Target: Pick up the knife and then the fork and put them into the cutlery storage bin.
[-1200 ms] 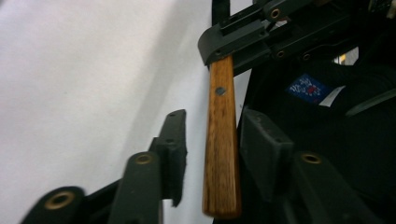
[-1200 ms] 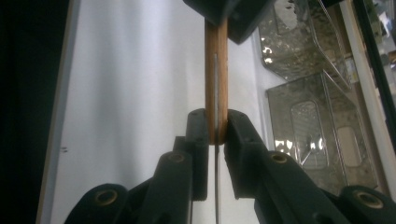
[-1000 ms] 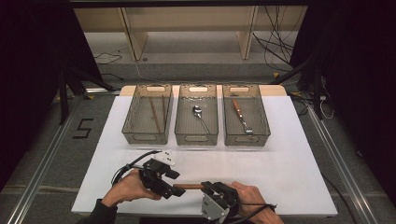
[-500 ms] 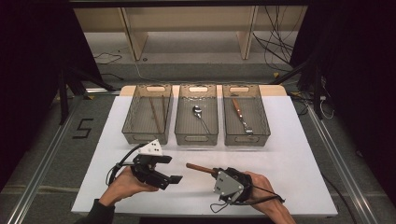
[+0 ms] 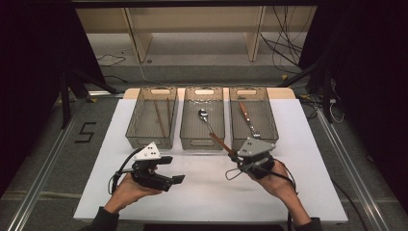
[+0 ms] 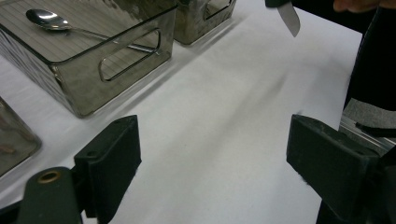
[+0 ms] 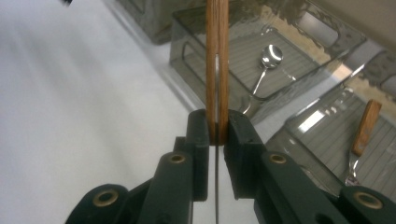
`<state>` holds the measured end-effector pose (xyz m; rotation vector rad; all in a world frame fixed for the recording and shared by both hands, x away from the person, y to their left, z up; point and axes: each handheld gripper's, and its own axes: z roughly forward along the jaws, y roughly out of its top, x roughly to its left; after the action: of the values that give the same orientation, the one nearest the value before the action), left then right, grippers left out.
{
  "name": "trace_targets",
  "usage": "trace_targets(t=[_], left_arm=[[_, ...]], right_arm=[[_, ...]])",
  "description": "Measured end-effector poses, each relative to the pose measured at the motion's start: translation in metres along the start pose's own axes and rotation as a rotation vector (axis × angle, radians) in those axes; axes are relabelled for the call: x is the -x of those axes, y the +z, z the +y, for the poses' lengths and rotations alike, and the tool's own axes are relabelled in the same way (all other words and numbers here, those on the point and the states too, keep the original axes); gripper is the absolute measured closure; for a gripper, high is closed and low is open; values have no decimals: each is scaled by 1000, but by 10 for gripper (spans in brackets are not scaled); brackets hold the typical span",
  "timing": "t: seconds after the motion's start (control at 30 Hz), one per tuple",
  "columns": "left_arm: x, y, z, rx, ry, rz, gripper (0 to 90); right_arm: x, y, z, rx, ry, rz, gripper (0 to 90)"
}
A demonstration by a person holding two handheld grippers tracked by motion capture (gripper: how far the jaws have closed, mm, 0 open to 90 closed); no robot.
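The left gripper (image 5: 169,169) is held wide open and empty above the white bench (image 5: 207,192). At three o'clock of it, a stiff, light wooden-handled knife (image 5: 220,143) is clamped by the right gripper (image 5: 234,156); its smooth handle is best gripped mid-length. Three clear plastic trays (image 5: 204,120) stand at twelve o'clock, their near walls in the way.

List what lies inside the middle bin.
Inside the middle bin lies one metal spoon, bowl toward the far end. The wooden handle of the knife held by the right hand-held gripper crosses the bin's near right corner, covering that part of the floor.
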<state>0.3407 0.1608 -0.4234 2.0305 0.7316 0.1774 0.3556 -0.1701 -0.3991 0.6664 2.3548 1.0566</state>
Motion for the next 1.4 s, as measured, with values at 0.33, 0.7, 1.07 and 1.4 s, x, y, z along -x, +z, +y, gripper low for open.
trace_targets(t=[0.33, 0.7, 1.07, 1.4], left_arm=[[1, 5, -17, 44, -8, 10, 172], [9, 7, -31, 89, -11, 4, 172], [9, 8, -41, 112, -22, 23, 171], [10, 11, -48, 81, -12, 42, 170]], right_arm=[[57, 4, 9, -27, 265, 33, 807], [99, 14, 17, -63, 415, 11, 807], [133, 27, 31, -95, 488, -19, 806], [157, 42, 38, -159, 521, -43, 805]])
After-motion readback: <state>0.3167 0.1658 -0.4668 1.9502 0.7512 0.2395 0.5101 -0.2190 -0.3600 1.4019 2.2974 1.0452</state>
